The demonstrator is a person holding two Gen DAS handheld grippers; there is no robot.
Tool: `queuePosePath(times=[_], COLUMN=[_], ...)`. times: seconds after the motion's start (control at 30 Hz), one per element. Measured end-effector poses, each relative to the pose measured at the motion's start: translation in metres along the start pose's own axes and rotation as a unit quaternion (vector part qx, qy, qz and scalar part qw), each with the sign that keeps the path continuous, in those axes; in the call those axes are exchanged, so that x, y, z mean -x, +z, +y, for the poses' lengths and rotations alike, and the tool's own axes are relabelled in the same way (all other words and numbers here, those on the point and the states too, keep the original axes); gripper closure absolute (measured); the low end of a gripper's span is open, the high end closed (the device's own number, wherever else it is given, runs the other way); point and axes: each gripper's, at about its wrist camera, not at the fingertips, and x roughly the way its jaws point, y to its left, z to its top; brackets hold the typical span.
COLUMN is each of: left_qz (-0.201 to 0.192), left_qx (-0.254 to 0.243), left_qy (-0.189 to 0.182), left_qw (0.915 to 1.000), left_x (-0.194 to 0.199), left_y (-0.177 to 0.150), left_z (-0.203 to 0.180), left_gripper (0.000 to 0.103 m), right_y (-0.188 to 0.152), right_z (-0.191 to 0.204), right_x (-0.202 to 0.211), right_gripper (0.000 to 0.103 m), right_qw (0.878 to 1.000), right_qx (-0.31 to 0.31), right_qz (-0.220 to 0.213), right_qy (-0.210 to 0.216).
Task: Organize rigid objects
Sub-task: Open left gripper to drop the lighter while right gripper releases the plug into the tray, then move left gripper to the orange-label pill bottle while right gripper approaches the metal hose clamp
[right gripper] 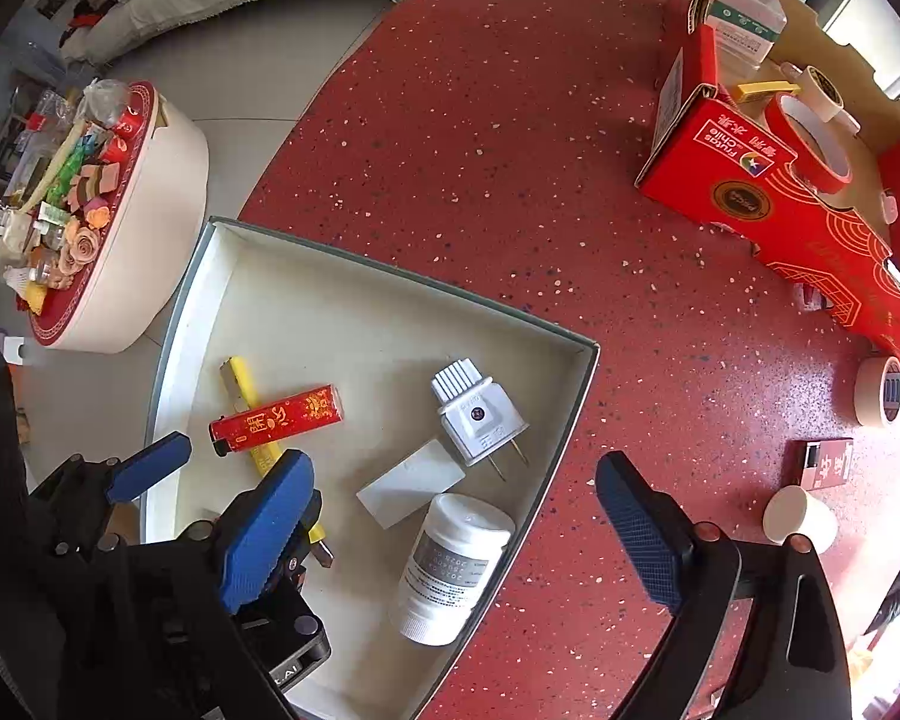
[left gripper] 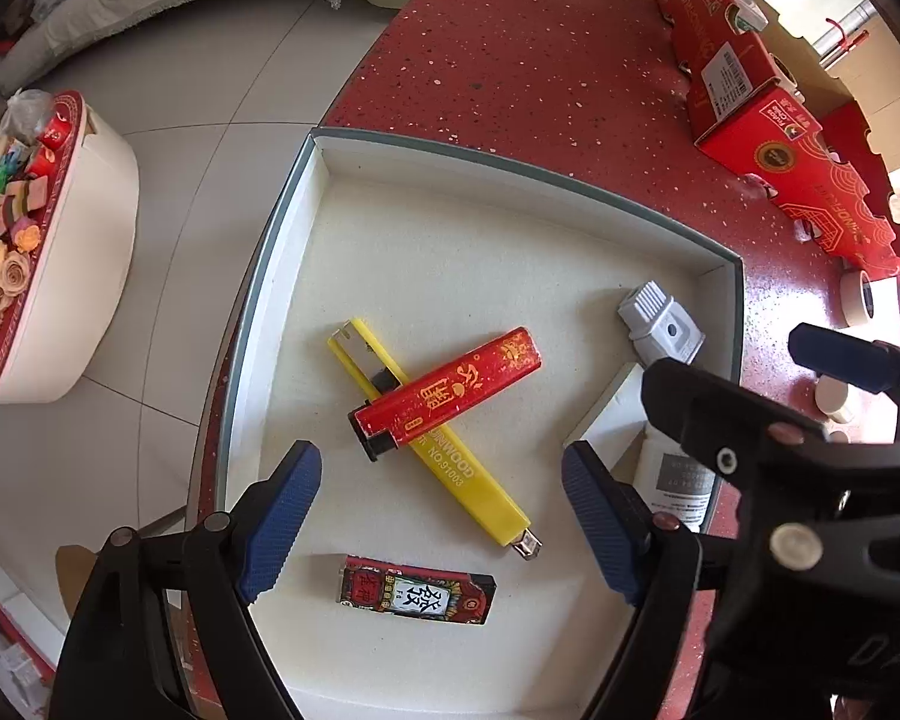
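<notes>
**Both hand-held grippers spread over the tray**

Left hand-held gripper (left gripper: 441, 531) and right hand-held gripper (right gripper: 453, 531) hang empty, fingers apart. Only the left view shows the dark patterned lighter (left gripper: 417, 589) in the shallow white cardboard tray (left gripper: 450, 252); only the right shows the white plastic pill bottle (right gripper: 453, 570) fully.

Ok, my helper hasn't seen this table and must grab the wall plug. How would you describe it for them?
Find the shallow white tray on the red speckled table. Near its right-hand corner lies a white plug adapter, beside a white bottle and a white card. It alone has two metal prongs and a ribbed end.
</notes>
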Motion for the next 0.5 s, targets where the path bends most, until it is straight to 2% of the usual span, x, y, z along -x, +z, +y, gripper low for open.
queuePosePath(times=[0.03, 0.07, 0.17, 0.27, 0.37, 0.5], left_qz=[-0.002, -0.004, -0.004, -0.009, -0.011, 0.02], left_qx=[-0.004, -0.005, -0.007, -0.016, -0.029, -0.059], left_qy=[0.002, 0.002, 0.004, 0.002, -0.001, -0.024], left_qw=[1.0, 1.0, 1.0, 0.9998, 0.9995, 0.9978], left_x=[0.001, 0.003, 0.003, 0.006, 0.008, 0.008], left_y=[-0.002, -0.002, -0.011, -0.023, -0.04, -0.058], left_z=[0.0, 0.0, -0.003, -0.006, -0.014, -0.041], left_gripper=[0.002, 0.001, 0.0, 0.0, 0.0, 0.0], right_y=[-0.002, -0.003, -0.015, -0.038, -0.073, -0.133], right_z=[-0.001, -0.002, -0.012, -0.025, -0.037, -0.062], right_x=[0.002, 0.005, 0.012, 0.023, 0.038, 0.05], right_gripper=[0.007, 0.007, 0.001, 0.001, 0.001, 0.001], right_qw=[1.0, 1.0, 1.0, 0.999, 0.996, 0.989], right_qx=[0.0, 0.0, -0.016, -0.044, -0.085, -0.148], right_qz=[-0.001, -0.001, -0.003, -0.008, -0.017, -0.01], right_qy=[-0.007, -0.013, -0.008, 0.003, 0.005, 0.008])
